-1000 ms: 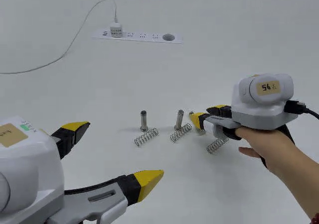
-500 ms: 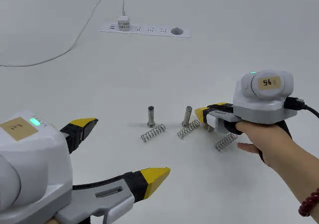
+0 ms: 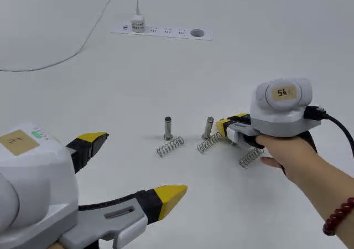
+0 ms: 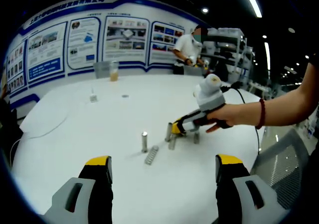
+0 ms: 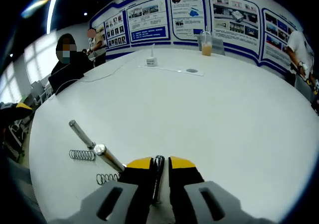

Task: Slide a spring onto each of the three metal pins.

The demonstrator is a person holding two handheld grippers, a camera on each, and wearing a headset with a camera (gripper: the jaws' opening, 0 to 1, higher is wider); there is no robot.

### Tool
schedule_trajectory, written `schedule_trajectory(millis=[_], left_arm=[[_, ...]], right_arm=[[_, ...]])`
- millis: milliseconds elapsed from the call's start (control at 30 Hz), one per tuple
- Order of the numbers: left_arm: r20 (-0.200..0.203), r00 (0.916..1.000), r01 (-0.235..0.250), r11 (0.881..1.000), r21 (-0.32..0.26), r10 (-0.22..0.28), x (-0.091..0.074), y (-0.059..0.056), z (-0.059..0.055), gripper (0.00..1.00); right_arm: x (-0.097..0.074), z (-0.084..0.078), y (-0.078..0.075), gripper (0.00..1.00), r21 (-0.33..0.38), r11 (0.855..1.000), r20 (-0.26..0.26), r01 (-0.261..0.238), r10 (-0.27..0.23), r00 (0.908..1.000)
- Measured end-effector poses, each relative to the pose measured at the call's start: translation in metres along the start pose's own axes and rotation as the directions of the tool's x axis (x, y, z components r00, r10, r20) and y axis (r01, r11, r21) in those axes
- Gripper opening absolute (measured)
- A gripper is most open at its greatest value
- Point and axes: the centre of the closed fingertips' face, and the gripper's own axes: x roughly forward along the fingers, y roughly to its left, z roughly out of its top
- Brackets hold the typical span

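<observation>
White table (image 3: 260, 55): pins (image 3: 168, 128), springs (image 3: 170, 146), power strip (image 3: 166, 31)

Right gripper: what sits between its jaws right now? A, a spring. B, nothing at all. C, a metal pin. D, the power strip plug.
C: in the right gripper view, the right gripper has its yellow-tipped jaws closed against a metal pin.

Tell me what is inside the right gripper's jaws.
A metal pin, gripped by the right gripper. Its lower end is covered by the jaws, so its footing cannot be seen.

White power strip (image 3: 161, 32) — charger (image 3: 137, 23) plugged in, cable (image 3: 83, 46) trailing left.
</observation>
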Motion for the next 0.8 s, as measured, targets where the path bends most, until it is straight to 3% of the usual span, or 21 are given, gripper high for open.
schedule_trajectory(millis=[67,333,533,800], left_arm=[[-0.001,1.0,-0.002,1.0,-0.004,0.002,0.0,0.001,0.0,0.87],[0.001,1.0,-0.006,1.0,-0.008,0.006,-0.002,0.001,-0.001,0.86],[0.001,1.0,-0.003,1.0,-0.003,0.003,-0.002,0.0,0.0,0.86],[0.007,1.0,-0.003,1.0,0.005,0.003,-0.002,0.0,0.003,0.86]], right_arm=[[0.0,0.0,-0.002,0.12,-0.056,0.998,-0.015,0.017,-0.018,0.9997],[0.001,0.0,-0.002,0.09,-0.038,0.999,-0.02,0.007,-0.008,0.9998],[0.0,0.0,-0.003,0.08,0.06,0.998,-0.031,0.01,-0.008,0.9995],[-0.014,0.01,-0.008,0.08,0.084,0.996,0.0,0.028,-0.028,0.9996]])
